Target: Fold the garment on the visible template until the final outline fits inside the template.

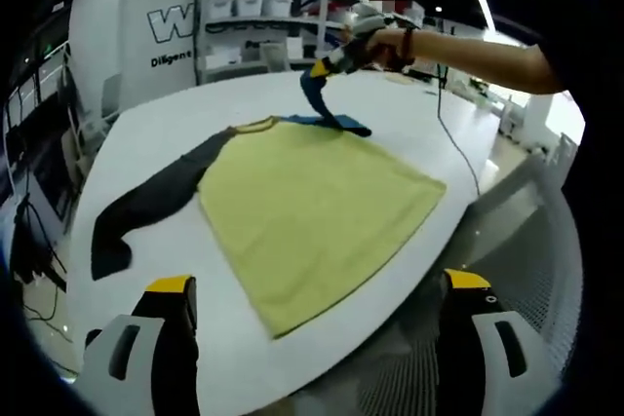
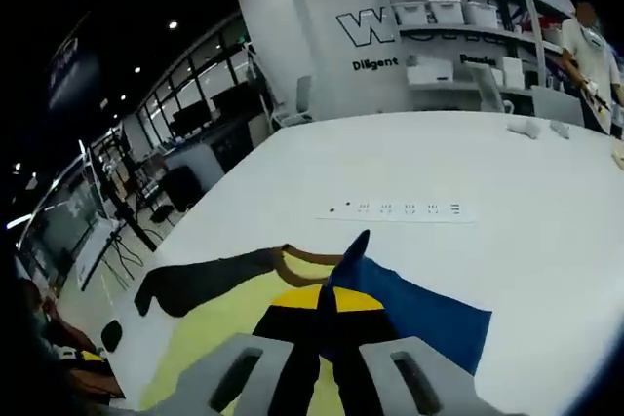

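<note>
Currently the garment (image 1: 312, 211) is lying flat on the white bench (image 1: 195, 124), yellow-green body spread out, neckline toward the far side. One dark sleeve (image 1: 146, 207) is stretching out flat to the left in the left gripper view, its end near the bench edge. The other one, a blue sleeve (image 1: 317, 94), is being lifted off the bench at the far shoulder by the right gripper (image 1: 351, 51), held in a person's hand (image 1: 390, 44) whose forearm is coming in from the right.

In the right gripper view the right gripper (image 2: 327, 323) is showing its jaws closed together, pinching the blue sleeve (image 2: 409, 314) fabric, which is rising to a point between them. Below it the yellow body and the brownish collar (image 2: 302, 260) are lying on the bench, dark sleeve (image 2: 205, 280) off to the left. A white power strip (image 2: 400, 209) is sitting further away on the bench, well apart from the garment.

The left gripper (image 1: 317, 338) is hovering over the near bench edge, jaws spread wide, holding nothing, with the garment's near hem just ahead between them.

Shelving with white bins (image 2: 458, 17) is standing against the back wall.
</note>
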Available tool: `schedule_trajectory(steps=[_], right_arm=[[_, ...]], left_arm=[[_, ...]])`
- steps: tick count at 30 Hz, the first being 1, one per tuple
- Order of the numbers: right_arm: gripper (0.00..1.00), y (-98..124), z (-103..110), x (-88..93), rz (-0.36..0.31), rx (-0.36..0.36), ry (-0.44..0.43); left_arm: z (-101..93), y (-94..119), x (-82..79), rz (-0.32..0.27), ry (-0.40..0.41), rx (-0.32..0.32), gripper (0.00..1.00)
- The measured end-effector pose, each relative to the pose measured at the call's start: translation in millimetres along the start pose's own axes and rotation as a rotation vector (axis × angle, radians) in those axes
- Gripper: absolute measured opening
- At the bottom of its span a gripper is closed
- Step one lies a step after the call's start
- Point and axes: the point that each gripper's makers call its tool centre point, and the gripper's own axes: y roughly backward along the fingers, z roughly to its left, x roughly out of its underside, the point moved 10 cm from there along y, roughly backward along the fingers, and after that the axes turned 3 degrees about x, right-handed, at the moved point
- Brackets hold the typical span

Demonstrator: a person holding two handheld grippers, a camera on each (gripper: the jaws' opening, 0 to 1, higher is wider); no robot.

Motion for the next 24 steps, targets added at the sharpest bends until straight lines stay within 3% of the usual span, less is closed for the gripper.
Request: schedule_trajectory(steps=[13,19,24], right_arm=[[0.0,-28.8,67.1,6.2,0.04,-0.099,0.099],[0.0,-33.2,91.9,14.3,0.051,-0.147,0.076],[0.0,-35.1,109.1,21.9,0.067,-0.162,0.113]], left_arm=[[-1.3,3.6,0.0,-0.026,0.018,-0.003,0.99],[-0.8,5.1,-0.2,-0.037,0.017,-0.009,0.98],[0.7,7.3,1.4,-0.038,0.024,-0.013,0.98]])
